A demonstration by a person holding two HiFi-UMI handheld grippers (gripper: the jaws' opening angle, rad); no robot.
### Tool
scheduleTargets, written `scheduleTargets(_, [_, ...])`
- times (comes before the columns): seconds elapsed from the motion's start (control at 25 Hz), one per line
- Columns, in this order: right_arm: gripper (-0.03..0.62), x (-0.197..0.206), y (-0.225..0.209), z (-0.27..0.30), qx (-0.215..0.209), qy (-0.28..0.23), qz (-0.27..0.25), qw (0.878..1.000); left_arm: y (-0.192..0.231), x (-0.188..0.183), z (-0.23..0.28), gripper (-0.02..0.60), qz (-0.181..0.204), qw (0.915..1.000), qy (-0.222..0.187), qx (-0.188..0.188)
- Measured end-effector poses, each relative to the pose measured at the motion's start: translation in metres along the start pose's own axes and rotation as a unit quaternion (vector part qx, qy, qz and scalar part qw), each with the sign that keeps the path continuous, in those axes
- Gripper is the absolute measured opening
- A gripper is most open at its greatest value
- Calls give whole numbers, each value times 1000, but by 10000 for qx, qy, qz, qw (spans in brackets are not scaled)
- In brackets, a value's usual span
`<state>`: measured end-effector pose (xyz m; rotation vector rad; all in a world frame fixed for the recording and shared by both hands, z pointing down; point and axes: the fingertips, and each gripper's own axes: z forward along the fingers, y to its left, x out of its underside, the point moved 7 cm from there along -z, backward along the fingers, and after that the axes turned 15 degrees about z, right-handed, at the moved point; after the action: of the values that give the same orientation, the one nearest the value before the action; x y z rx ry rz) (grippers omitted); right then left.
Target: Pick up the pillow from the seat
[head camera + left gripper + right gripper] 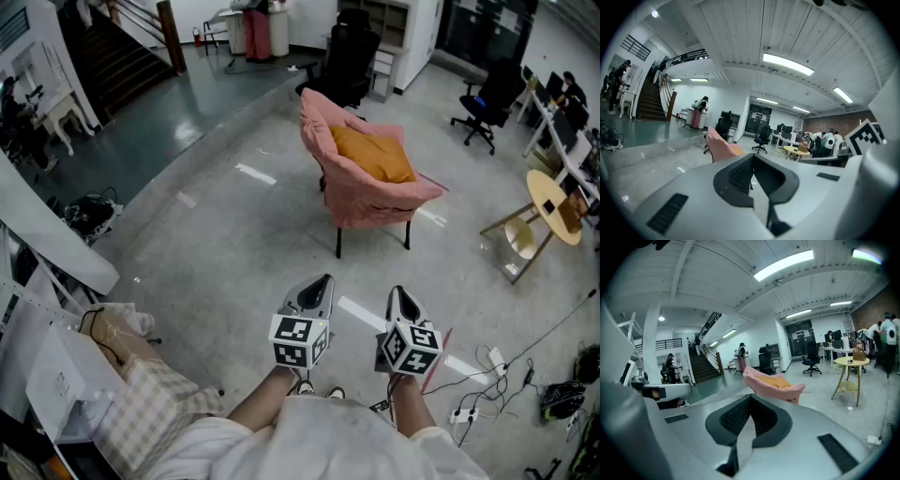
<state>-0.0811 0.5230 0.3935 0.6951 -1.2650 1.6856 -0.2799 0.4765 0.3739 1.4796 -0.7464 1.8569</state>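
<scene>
— Item one, the pillow (373, 155): where is it being kept?
— It is being listed as orange, lying on the pink seat (375, 202) and leaned against the backrest, well apart from both grippers across bare floor (225, 244).
— Item two, the left gripper (322, 281)?
— Its jaws are being held pressed together with nothing between them, and it is being pointed toward the seat.
— Item three, the right gripper (401, 293)?
— Likewise being held closed and empty, just beside the left.
— Progress being entered?
— By judgement, nothing is being counted as done. The approach, the opening of the jaws, the grasp and the lift are all being carried as outstanding.
</scene>
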Motion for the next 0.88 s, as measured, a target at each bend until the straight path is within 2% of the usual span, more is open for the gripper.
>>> scheduleTargets(0.4, [28,-4,3,21,32,-5,4,10000,14,-3,18,8,81,10000,-28,47])
scheduleTargets(0.88, [29,-2,9,54,221,-62,201,9995,56,9,32,8,-13,10000,53,-23])
